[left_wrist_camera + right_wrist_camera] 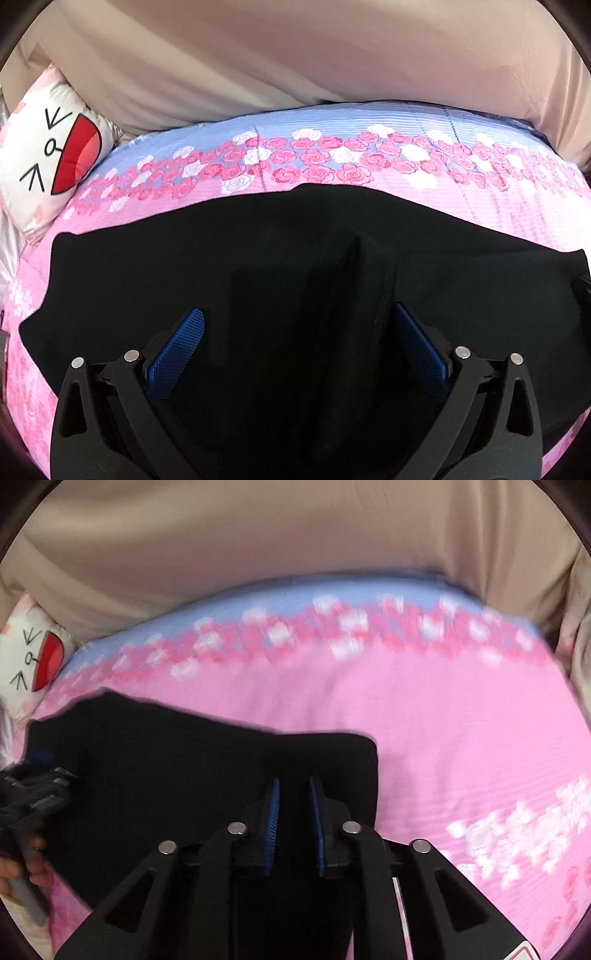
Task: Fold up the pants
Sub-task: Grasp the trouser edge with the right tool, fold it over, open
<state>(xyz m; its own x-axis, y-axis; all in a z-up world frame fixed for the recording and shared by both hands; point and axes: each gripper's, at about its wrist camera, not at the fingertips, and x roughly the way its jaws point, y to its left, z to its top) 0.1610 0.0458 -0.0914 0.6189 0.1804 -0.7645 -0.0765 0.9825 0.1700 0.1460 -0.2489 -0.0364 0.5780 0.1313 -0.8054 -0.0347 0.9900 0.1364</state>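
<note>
Through my left wrist camera the black pants (258, 280) lay spread over the pink rose-printed bedspread (480, 206), a raised ridge of cloth running up the middle toward the band of roses, their far edge well short of the beige curtain (295, 55). My left gripper (295, 325) stood wide open over the pants, its blue pads (177, 350) set apart on either side of that ridge; whether they touched the cloth I could not tell. A cartoon-face pillow (55, 147) sat off the pants' far left corner. Through my right wrist camera, blurred, the pants (166, 768) covered the near left part of the bedspread (461, 731), their right edge squared off just beside my fingers. My right gripper (293, 797) was drawn nearly closed, a fold of the black cloth pinched between its blue pads (271, 827). My left gripper (33, 797) showed at the pants' left edge.
</note>
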